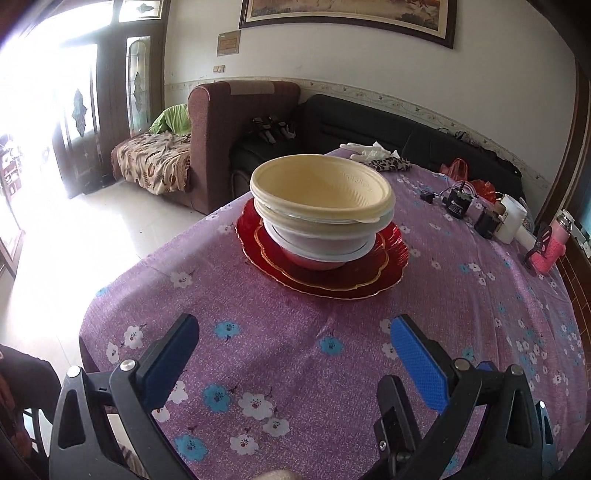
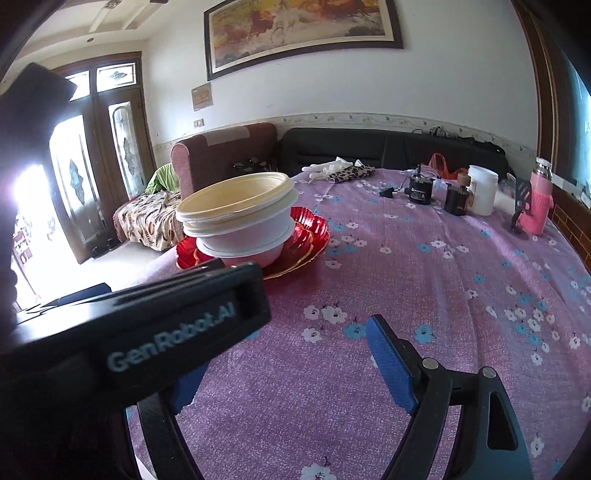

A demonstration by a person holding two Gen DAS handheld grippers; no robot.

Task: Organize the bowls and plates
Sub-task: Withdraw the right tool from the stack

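A light, slippery stack of bowls [image 1: 320, 206] is shown nested on a fragile red plate [image 1: 369, 275] near the tabletop's far-left edge, best gripped at the rims, with the left gripper [image 1: 293, 345] and right gripper [image 2: 291, 363] both spread apart and empty.

We noted white walls [image 1: 424, 85] with a patterned border strip running low along them. A large framed painting [image 2: 301, 31] hung above a black sofa [image 1: 369, 125]; beside it stood a maroon armchair [image 1: 229, 122], then a seat under a leaf-print throw [image 1: 155, 162]. Dark wooden doors with stained-glass panes [image 1: 137, 81] stood at the left, daylight flooding through and washing out the pale tiled floor [image 1: 92, 229].
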